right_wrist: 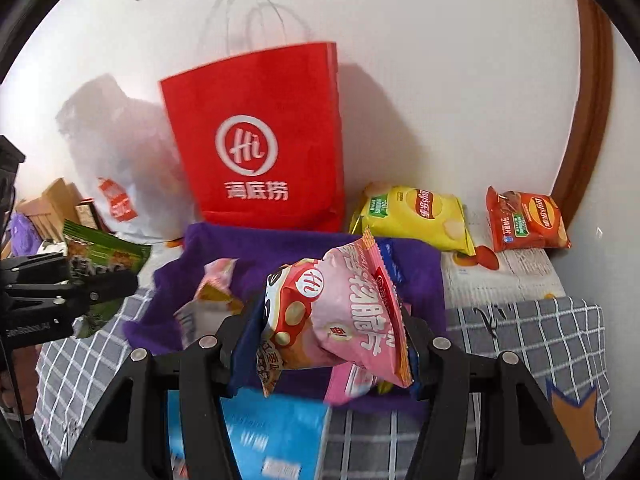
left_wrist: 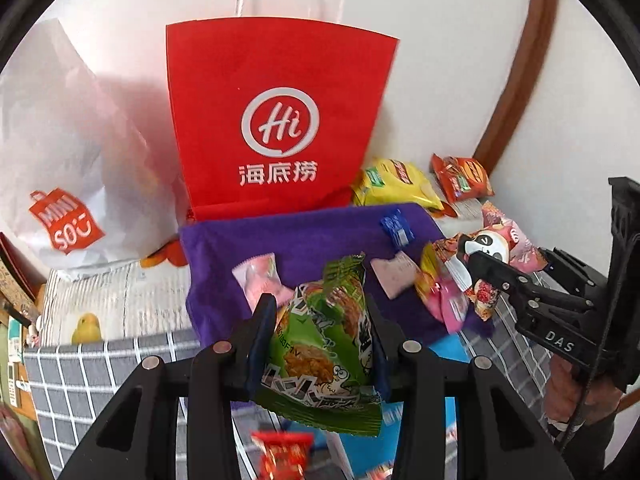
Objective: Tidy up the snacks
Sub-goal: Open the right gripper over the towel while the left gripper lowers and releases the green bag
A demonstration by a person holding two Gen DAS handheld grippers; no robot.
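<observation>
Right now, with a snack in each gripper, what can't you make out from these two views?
- Inside of the red bag: both views see only its front; contents unknown.
- White bag: contents hidden by its crumpled side, left wrist view.
- Blue box: blurred, cut off by the right gripper frame; label unreadable.
- Red packet: blurred, cut by the bottom edge, left wrist view.
- Purple cloth: near part hidden behind the green snack.

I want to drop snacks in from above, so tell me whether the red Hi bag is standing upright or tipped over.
Upright. The red bag stands on its base against the white wall behind the purple cloth, with its white cord handles rising above the top edge.
</observation>
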